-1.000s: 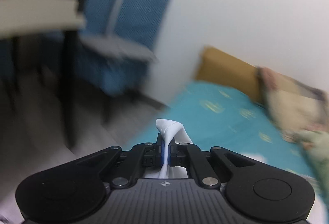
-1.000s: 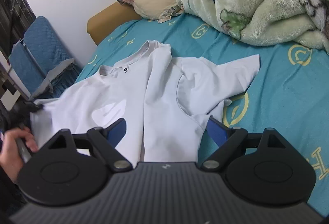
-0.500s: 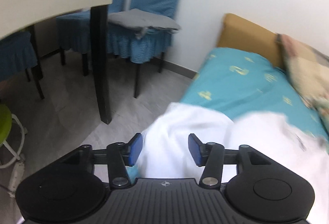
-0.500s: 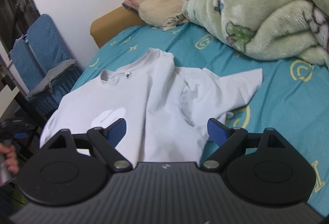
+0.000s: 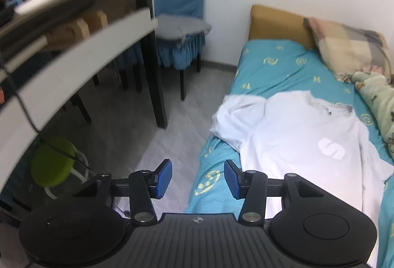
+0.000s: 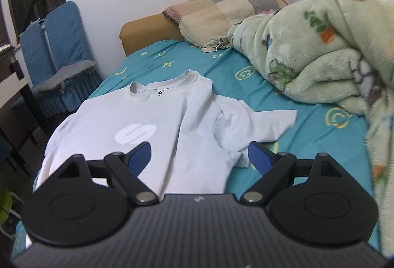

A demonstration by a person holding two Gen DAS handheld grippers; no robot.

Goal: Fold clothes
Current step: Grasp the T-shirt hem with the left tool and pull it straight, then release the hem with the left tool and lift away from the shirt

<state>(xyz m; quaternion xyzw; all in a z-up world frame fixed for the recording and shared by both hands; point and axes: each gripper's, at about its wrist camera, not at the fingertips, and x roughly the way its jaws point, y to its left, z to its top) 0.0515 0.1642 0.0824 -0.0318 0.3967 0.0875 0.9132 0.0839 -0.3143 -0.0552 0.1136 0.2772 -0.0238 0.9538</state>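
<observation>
A white T-shirt (image 5: 295, 145) with a pale logo lies face up on the teal bed sheet (image 5: 270, 66), collar toward the headboard. Its left sleeve drapes over the bed's side edge. My left gripper (image 5: 198, 178) hangs above that edge, off the shirt. Its jaws are closing with nothing between them and a wide gap still showing. In the right wrist view the same shirt (image 6: 152, 120) is rumpled along its right side, the right sleeve spread out on the sheet (image 6: 221, 71). My right gripper (image 6: 199, 157) hovers open over the shirt's lower part, holding nothing.
A bunched green blanket (image 6: 320, 46) and a checked pillow (image 6: 226, 2) fill the bed's far right. Left of the bed is grey floor (image 5: 138, 140), a table (image 5: 81, 51) with a black leg (image 5: 157, 86), blue-covered chairs (image 5: 179, 9) and a green stool (image 5: 53, 164).
The left gripper, shut on a white fold of the shirt a second ago, has let it go, opened, and drawn back and up from the bed. The right gripper rose a little.
</observation>
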